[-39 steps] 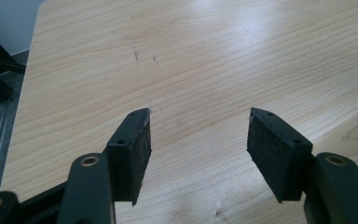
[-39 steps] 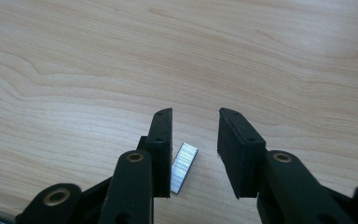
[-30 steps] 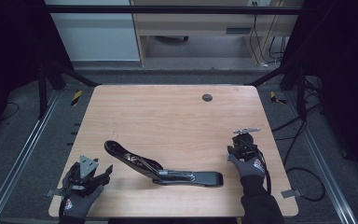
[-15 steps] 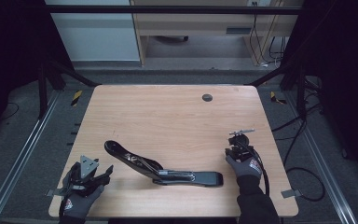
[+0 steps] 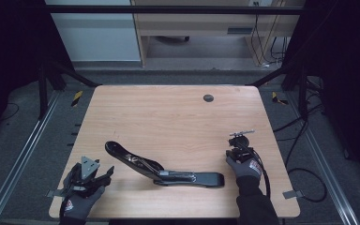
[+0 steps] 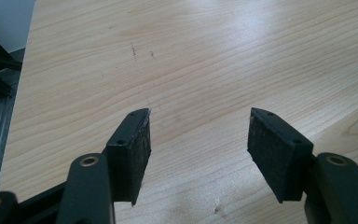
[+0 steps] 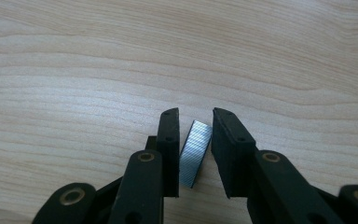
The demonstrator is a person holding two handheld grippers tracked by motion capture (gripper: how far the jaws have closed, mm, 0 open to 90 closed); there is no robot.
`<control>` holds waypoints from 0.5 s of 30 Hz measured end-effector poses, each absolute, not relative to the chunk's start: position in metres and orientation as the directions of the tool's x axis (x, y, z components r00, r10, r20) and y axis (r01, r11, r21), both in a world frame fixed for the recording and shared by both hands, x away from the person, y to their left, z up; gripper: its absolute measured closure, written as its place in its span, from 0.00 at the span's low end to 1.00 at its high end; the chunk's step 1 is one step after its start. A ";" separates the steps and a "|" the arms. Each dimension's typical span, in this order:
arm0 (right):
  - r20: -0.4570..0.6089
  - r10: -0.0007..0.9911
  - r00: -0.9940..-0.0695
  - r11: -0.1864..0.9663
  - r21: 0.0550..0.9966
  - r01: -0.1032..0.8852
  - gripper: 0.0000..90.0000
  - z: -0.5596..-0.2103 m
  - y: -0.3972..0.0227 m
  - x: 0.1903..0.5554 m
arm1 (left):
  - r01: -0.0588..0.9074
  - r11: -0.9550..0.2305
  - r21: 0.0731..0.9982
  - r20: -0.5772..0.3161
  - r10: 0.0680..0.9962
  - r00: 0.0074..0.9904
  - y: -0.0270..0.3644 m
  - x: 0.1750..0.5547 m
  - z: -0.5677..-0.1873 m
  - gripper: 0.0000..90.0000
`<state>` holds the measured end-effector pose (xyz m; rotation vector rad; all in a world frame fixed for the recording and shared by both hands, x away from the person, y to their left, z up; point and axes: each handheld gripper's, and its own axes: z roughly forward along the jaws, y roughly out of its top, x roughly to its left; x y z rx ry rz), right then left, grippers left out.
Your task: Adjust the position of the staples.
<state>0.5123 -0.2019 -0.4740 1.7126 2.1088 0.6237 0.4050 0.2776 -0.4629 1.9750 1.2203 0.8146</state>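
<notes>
Between my right fingers [image 7: 193,154] stands a small strip of staples [image 7: 195,153], silver and finely ribbed, tilted and lying against the left pad; a narrow gap shows between it and the right pad, so I cannot tell whether it is gripped yet. These fingers have just been closing around it. From above, my right hand [image 5: 242,161] sits near the right edge of the worktop [image 5: 168,117], with the gripper above it in the picture.

My left fingers [image 6: 200,156] stand well apart with nothing between them, only bare wood below. That gripper [image 5: 88,174] rests at the near left corner of the worktop.

Between the two hands lies a long black stapler [image 5: 164,168], swung open, its far end just beside my right hand.

A small dark round hole [image 5: 208,98] sits near the far edge.
</notes>
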 end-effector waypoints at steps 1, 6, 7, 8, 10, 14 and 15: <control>0.002 0.979 -0.205 0.171 0.539 0.825 0.81 -0.474 -0.202 0.512 | 0.499 -0.340 0.797 0.160 0.916 0.368 0.278 0.405 -0.463 0.43; 0.008 0.979 -0.203 0.168 0.533 0.829 0.83 -0.475 -0.202 0.513 | 0.500 -0.340 0.797 0.160 0.916 0.369 0.277 0.405 -0.463 0.43; 0.008 0.979 -0.205 0.169 0.531 0.830 0.84 -0.475 -0.202 0.513 | 0.499 -0.340 0.797 0.160 0.916 0.368 0.277 0.405 -0.463 0.43; 0.008 0.979 -0.205 0.170 0.530 0.831 0.85 -0.475 -0.202 0.513 | 0.499 -0.340 0.797 0.160 0.916 0.368 0.277 0.405 -0.463 0.43; 0.008 0.979 -0.205 0.170 0.528 0.832 0.87 -0.476 -0.202 0.513 | 0.500 -0.339 0.797 0.159 0.916 0.368 0.278 0.405 -0.463 0.43; 0.006 0.979 -0.205 0.171 0.527 0.832 0.87 -0.476 -0.202 0.513 | 0.500 -0.339 0.797 0.159 0.916 0.368 0.277 0.405 -0.463 0.43; 0.006 0.977 -0.213 0.178 0.528 0.830 0.87 -0.475 -0.202 0.513 | 0.499 -0.339 0.797 0.159 0.916 0.368 0.277 0.405 -0.463 0.43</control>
